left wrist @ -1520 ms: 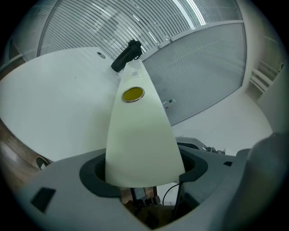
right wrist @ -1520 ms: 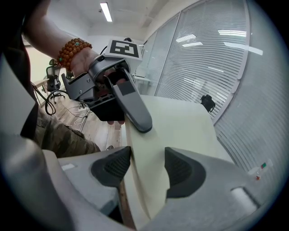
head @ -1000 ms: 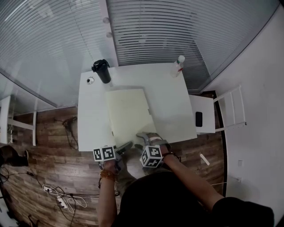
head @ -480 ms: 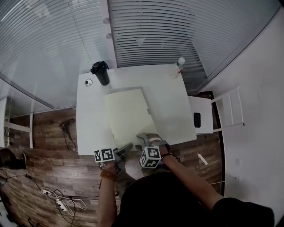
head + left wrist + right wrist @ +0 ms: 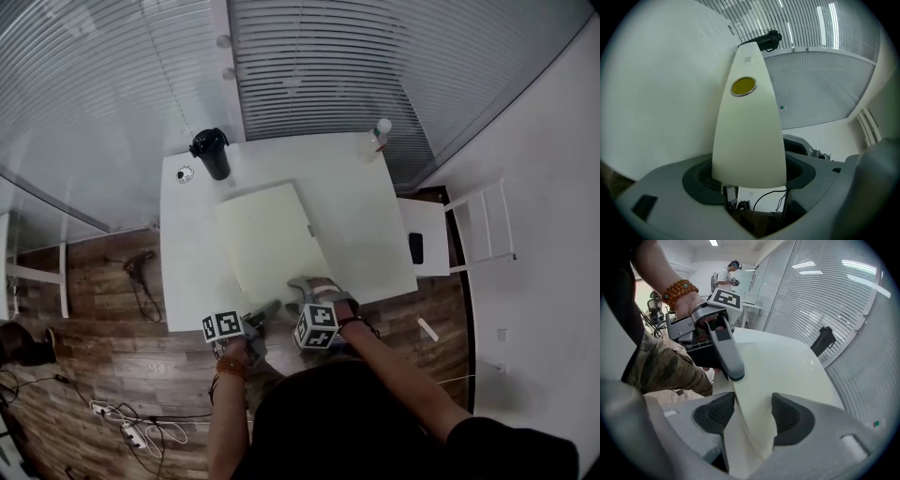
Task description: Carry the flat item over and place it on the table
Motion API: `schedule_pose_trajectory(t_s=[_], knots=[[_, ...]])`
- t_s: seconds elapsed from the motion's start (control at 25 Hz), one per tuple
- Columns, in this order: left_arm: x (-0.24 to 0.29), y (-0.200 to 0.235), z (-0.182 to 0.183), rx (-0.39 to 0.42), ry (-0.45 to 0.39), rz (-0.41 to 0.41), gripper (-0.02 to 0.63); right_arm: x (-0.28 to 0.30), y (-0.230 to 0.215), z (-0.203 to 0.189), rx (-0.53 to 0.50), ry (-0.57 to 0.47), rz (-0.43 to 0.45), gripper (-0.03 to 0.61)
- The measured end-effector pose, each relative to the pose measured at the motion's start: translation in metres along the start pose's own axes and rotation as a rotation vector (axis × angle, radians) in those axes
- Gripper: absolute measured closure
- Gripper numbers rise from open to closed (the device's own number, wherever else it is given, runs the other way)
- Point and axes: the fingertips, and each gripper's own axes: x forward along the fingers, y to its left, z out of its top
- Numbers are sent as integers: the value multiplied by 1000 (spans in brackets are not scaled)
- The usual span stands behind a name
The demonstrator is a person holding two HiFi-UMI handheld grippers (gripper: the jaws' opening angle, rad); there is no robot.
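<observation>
Head view looks down on a white table [image 5: 187, 272] with the flat board [image 5: 267, 239] lying on it. The board's near edge is at the table's front edge, and both grippers are there, side by side. The left gripper [image 5: 749, 176] has the board's edge between its fingers, and both pads press on it (a round yellow spot [image 5: 743, 86] shows farther along). The right gripper [image 5: 749, 416] has its fingers wide apart. They have just been opening, with the board's edge between them. A black mug [image 5: 211, 153] and a bottle [image 5: 377, 139] stand at the table's far side.
</observation>
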Motion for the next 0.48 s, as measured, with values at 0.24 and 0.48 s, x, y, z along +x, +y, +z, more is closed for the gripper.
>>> schedule_pose_trajectory(t_s=[0.24, 0.48], knots=[[-2, 3, 1, -29, 25, 10, 261, 4, -1, 2, 17, 3, 8, 327], [-3, -2, -3, -32, 73, -22, 262, 0, -5, 5, 48, -18, 98, 327]])
